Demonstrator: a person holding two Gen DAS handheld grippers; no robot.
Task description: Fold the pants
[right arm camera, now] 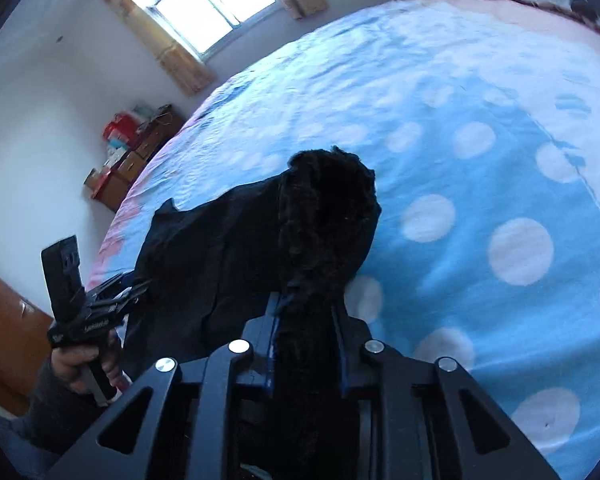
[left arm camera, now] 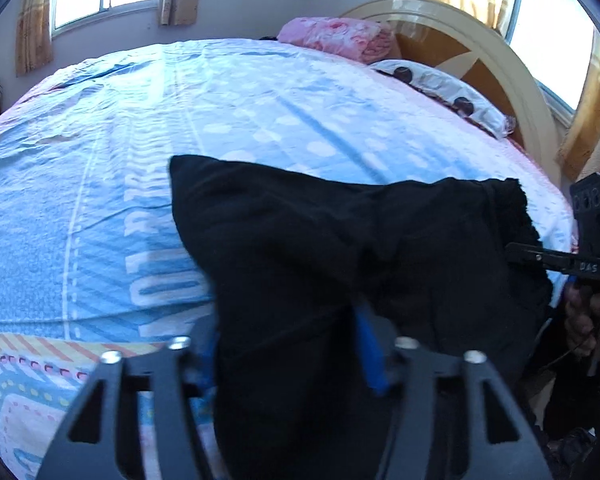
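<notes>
Black pants point(left arm camera: 340, 240) with a fuzzy lining hang between both grippers above the bed's near edge. In the left wrist view my left gripper point(left arm camera: 288, 344) is shut on a thick bunch of the cloth, its blue fingers point(left arm camera: 370, 344) partly buried. The right gripper point(left arm camera: 540, 258) shows at the far right, clamped on the fuzzy waist end. In the right wrist view my right gripper point(right arm camera: 306, 312) is shut on the fuzzy edge of the pants point(right arm camera: 328, 216), which stands up over its fingers. The left gripper point(right arm camera: 136, 288) holds the other end at lower left.
The bed point(left arm camera: 180, 140) has a blue and white dotted sheet. A pink folded blanket point(left arm camera: 336, 36) and a spotted pillow point(left arm camera: 440, 88) lie by the curved headboard point(left arm camera: 500, 80). A wooden cabinet with boxes point(right arm camera: 132, 160) stands by the wall under a window.
</notes>
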